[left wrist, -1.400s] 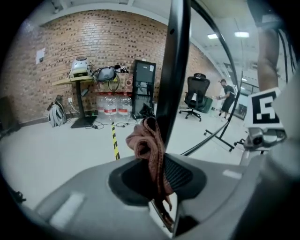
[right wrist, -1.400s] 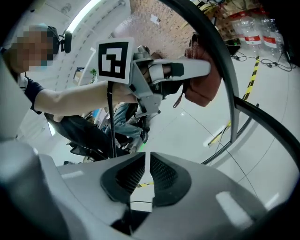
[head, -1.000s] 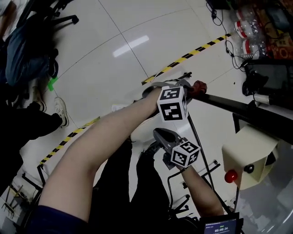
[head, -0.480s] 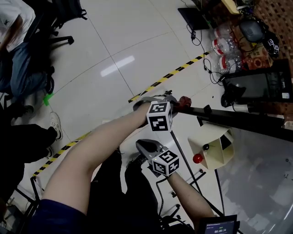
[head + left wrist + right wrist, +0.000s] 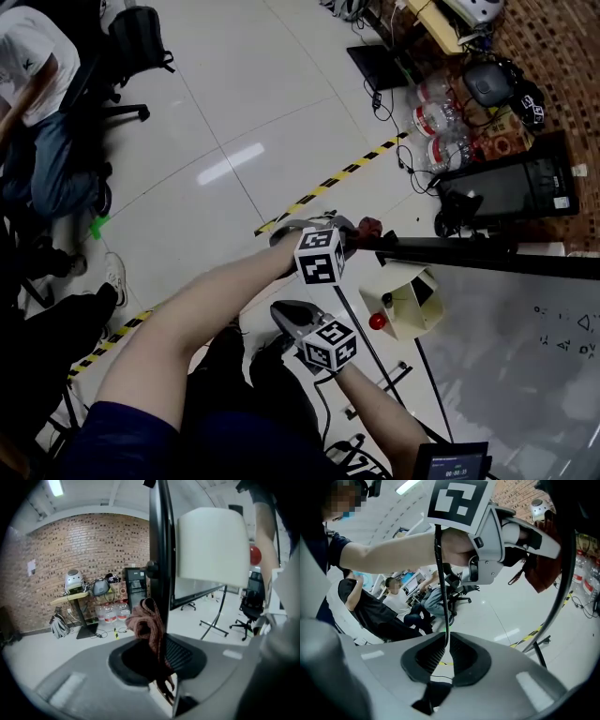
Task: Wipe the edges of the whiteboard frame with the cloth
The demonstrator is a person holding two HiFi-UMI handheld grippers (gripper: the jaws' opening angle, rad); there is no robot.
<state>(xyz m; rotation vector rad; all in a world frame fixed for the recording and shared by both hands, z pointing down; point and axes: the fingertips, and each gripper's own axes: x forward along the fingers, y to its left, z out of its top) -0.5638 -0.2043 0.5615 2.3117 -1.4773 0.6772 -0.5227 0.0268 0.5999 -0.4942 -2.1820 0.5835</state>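
My left gripper (image 5: 354, 234) is shut on a reddish-brown cloth (image 5: 371, 227), which is pressed against the end of the whiteboard's black frame (image 5: 450, 250). In the left gripper view the cloth (image 5: 148, 625) is bunched between the jaws, with the black frame edge (image 5: 161, 550) running straight up from them. The whiteboard surface (image 5: 525, 356) spreads at the lower right. My right gripper (image 5: 281, 312) hangs just below the left one. Its jaws are closed on a thin black cord (image 5: 440, 583) that runs up toward the left gripper (image 5: 506, 541).
A cream box (image 5: 409, 298) with a red knob (image 5: 378, 322) is fixed below the frame. Water bottles (image 5: 441, 122), a black monitor (image 5: 511, 187) and cables lie on the floor at the upper right. Yellow-black tape (image 5: 328, 183) crosses the floor. People and office chairs (image 5: 131, 47) are at the left.
Both grippers have risen along the frame with the cloth still held. More of the whiteboard and the far floor clutter has come into the head view.
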